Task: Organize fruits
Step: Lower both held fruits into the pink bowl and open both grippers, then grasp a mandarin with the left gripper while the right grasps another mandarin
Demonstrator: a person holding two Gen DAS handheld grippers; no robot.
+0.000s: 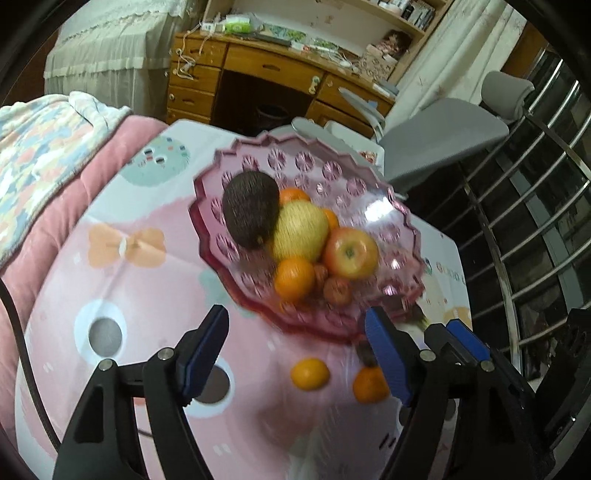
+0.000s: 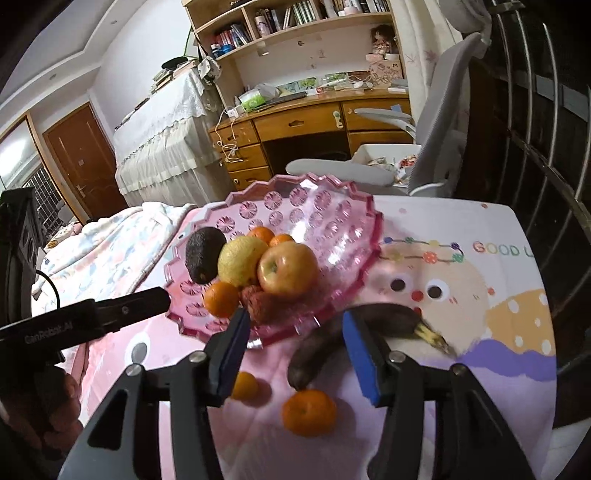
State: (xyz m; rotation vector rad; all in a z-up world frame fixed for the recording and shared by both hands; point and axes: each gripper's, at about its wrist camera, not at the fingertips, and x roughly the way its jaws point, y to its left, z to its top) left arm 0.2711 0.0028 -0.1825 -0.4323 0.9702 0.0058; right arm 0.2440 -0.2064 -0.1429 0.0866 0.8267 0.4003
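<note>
A wooden desk (image 2: 314,118) with drawers is seen at twelve o'clock, cluttered on top, and a bookshelf (image 2: 295,18) is mounted above it. A grey chair (image 1: 443,136) is placed at two o'clock. A lace-draped piece of furniture (image 2: 162,129) is found at ten o'clock, a brown door (image 2: 81,158) at nine. A patterned quilt (image 1: 33,155) is spread at nine o'clock. A metal grille (image 1: 535,221) is seen at three.

The pink glass bowl (image 2: 325,221) sits on the table (image 2: 498,369) toward its far edge, piled with an avocado (image 2: 204,259), lemon (image 2: 240,263), apple (image 2: 287,270) and oranges. A blackened banana (image 2: 332,336) lies just beside it, between the right gripper (image 2: 295,354)'s open jaws, untouched. Two tangerines (image 2: 309,412) sit loose nearer the front edge.
</note>
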